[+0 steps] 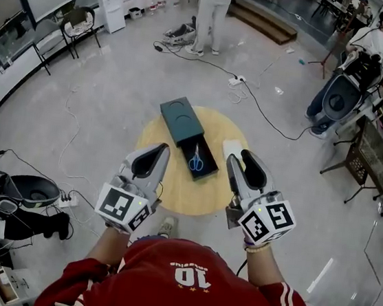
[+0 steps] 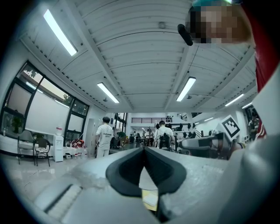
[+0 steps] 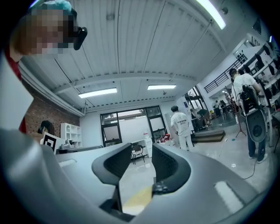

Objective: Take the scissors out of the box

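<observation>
- Where the round yellow table (image 1: 186, 197) sits low on the grey floor, everything listed here is placed by it.
- Box (image 1: 207, 174): dark open tray at the table's middle, set on a slant.
- Cover (image 1: 180, 118): dark teal, flat on the table's far-left part and meeting the tray's far end. I cannot tell whether the two overlap.
- Scissors (image 1: 196, 160): blue handles, lying flat inside the box at the table's centre, with neither gripper touching them.
- White object (image 1: 233, 149): on the table's right side, partly behind the right gripper. I cannot tell what it is.
- Left gripper (image 1: 161, 149): above the table's near-left edge, pointing level. In its own view (image 2: 144, 151) the jaw tips meet, with nothing held.
- Right gripper (image 1: 244, 155): above the table's near-right edge, pointing level. In its own view (image 3: 142, 151) the jaws stand moderately apart, with only floor and a sliver of table in the gap.
- Person holding both grippers: red top, standing at the table's near side.
- Bystander (image 1: 212, 13): in white, well beyond the table's far side.
- Cable (image 1: 265, 116): trails across the floor past the table's far-right side.
</observation>
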Tool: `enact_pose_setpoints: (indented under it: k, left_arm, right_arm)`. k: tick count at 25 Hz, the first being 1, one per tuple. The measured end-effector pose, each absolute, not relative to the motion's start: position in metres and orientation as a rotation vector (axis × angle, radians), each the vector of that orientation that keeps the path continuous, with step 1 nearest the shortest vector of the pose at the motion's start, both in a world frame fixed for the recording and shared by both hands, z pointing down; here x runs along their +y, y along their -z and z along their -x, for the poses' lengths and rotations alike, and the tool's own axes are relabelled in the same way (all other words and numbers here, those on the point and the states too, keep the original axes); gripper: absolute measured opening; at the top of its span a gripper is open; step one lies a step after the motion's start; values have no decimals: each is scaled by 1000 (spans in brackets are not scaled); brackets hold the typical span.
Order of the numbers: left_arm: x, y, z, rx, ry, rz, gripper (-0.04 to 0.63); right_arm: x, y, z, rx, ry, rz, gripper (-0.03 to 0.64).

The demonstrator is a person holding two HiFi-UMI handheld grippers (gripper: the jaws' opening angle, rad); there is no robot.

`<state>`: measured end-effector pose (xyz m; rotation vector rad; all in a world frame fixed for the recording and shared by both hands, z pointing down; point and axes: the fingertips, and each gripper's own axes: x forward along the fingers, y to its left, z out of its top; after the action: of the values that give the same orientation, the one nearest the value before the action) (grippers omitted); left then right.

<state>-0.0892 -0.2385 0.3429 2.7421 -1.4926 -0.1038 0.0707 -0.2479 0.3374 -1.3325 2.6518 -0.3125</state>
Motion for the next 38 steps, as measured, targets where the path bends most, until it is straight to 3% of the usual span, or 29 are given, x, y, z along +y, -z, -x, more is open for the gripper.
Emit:
enact_pose_setpoints:
  k: [4, 14, 38]
  left_arm:
    - [-241, -346, 94, -1494, 104, -2732, 2]
    - [-259, -360, 116, -1489, 107, -2702, 2]
    - [-320, -407, 154, -1436, 36, -2620, 2]
  right_arm:
    - [-255, -349, -70, 2657, 369, 1332, 179]
    - [-287, -402, -54, 2696, 513, 1347, 217]
    - [-352, -699, -16, 2946, 1261, 1522, 206]
